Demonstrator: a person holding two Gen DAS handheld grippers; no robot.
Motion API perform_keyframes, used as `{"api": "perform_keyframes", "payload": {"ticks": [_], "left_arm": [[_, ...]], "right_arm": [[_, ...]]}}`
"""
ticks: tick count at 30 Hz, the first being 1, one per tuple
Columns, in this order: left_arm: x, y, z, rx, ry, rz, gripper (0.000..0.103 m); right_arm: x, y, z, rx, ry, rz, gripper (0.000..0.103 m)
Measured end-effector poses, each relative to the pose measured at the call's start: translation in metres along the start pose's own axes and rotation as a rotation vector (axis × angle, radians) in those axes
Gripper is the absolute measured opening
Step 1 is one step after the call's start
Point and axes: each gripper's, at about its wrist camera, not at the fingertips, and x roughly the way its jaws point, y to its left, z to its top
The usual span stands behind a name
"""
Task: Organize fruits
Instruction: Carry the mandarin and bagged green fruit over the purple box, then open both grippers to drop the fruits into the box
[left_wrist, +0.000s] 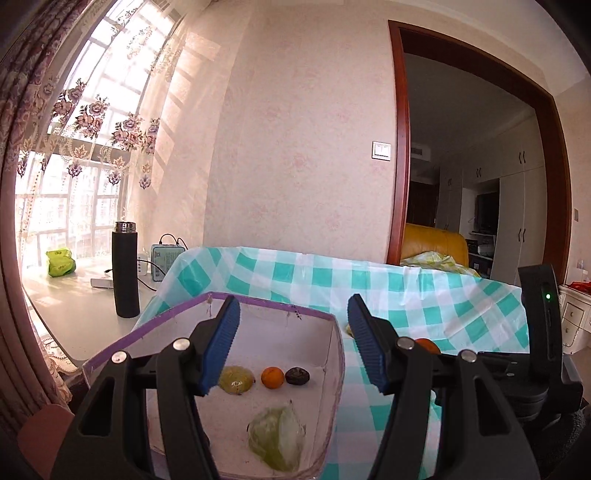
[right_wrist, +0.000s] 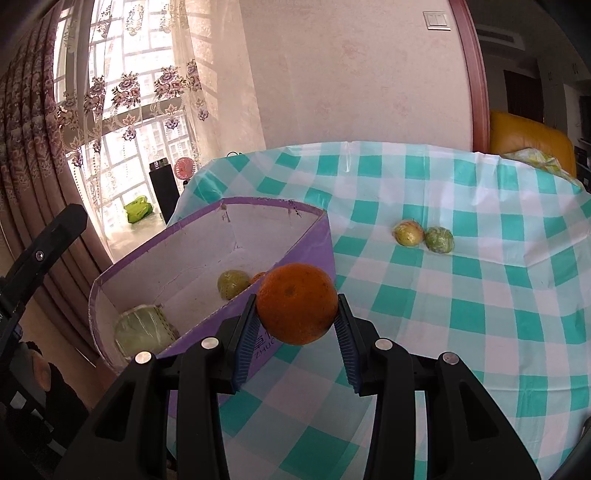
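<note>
- The right gripper (right_wrist: 297, 317) clamps a large orange (right_wrist: 297, 303) between its blue pads, above a table under a teal-and-white checked cloth (right_wrist: 480, 295).
- Just left of it stands an open purple box (right_wrist: 295, 236) holding wrapped green fruits and a small orange.
- Two wrapped fruits (right_wrist: 423, 235) lie on the cloth well beyond, to the right.
- The left gripper (left_wrist: 291, 345) stands wide, empty, over the box.
- Beyond: pink wallpaper, a floral-curtained window, a dark flask (left_wrist: 125, 269) and a wood-framed doorway (left_wrist: 402, 147).
</note>
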Motion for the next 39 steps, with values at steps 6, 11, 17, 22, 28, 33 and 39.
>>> {"api": "perform_keyframes", "payload": {"ticks": [6, 11, 17, 22, 28, 33, 39], "left_arm": [[0.022, 0.036, 0.001, -0.042, 0.076, 0.025, 0.061], [0.040, 0.056, -0.023, -0.127, 0.058, -0.019, 0.061], [0.053, 0.058, -0.042, -0.156, 0.097, -0.045, 0.061], [0.038, 0.048, -0.018, -0.053, 0.077, 0.006, 0.062], [0.026, -0.028, -0.017, 0.168, 0.087, -0.158, 0.082], [0.043, -0.031, -0.026, 0.115, 0.167, -0.176, 0.082], [0.057, 0.041, -0.014, -0.006, 0.273, 0.030, 0.082]], "right_arm": [[0.030, 0.035, 0.012, -0.064, 0.018, 0.045, 0.040], [0.050, 0.014, -0.002, 0.005, 0.031, 0.051, 0.040], [0.057, -0.042, -0.025, 0.165, 0.064, 0.014, 0.041], [0.033, -0.078, -0.013, 0.206, 0.002, -0.030, 0.041], [0.005, -0.116, -0.012, 0.269, -0.046, -0.096, 0.041], [0.000, -0.097, 0.000, 0.221, -0.036, -0.047, 0.041], [0.041, -0.002, 0.038, 0.018, 0.057, 0.124, 0.041]]}}
